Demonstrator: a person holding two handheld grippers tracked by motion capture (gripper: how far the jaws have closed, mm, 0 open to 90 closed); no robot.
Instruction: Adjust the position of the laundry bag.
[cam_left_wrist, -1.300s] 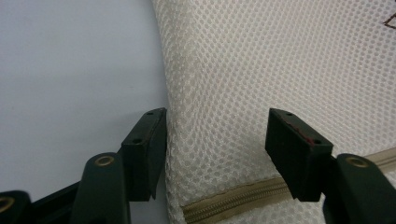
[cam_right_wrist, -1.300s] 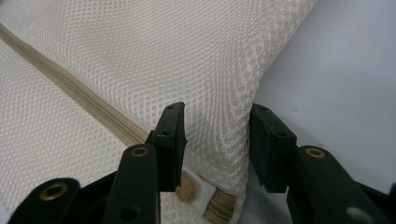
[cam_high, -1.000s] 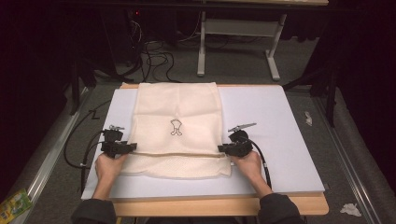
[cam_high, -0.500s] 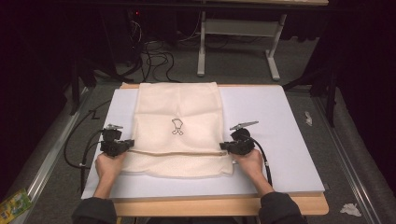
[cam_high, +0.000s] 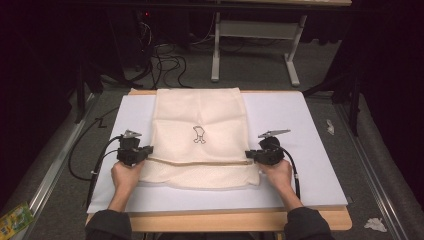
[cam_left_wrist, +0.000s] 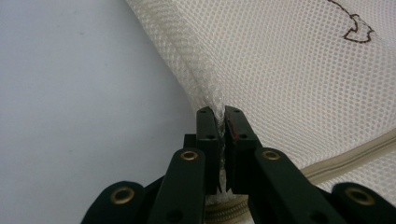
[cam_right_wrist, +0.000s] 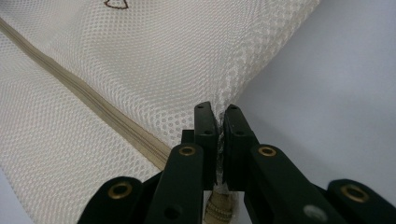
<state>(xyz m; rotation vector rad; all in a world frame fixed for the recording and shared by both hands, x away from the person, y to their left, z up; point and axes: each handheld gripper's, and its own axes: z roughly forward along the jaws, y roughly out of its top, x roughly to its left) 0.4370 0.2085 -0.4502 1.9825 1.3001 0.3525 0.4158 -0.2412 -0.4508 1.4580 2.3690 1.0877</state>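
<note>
Mesh could slip or tear: my left claw (cam_left_wrist: 220, 114) and right claw (cam_right_wrist: 219, 112) each pinch a thin side edge of the bag (cam_high: 200, 140) stretched between them on the table (cam_high: 310, 145).

Cream mesh bag (cam_high: 200, 137), flat on the white table mat

The bag lies lengthwise away from the person, its far end at the table's far edge, and bears 1 small dark outline drawing (cam_high: 199, 135) near its middle. A beige zipper (cam_high: 200, 163) crosses it from side to side near the close end (both zipper ends sit pinched and slightly lifted), with a strip of mesh lying below it.
</note>
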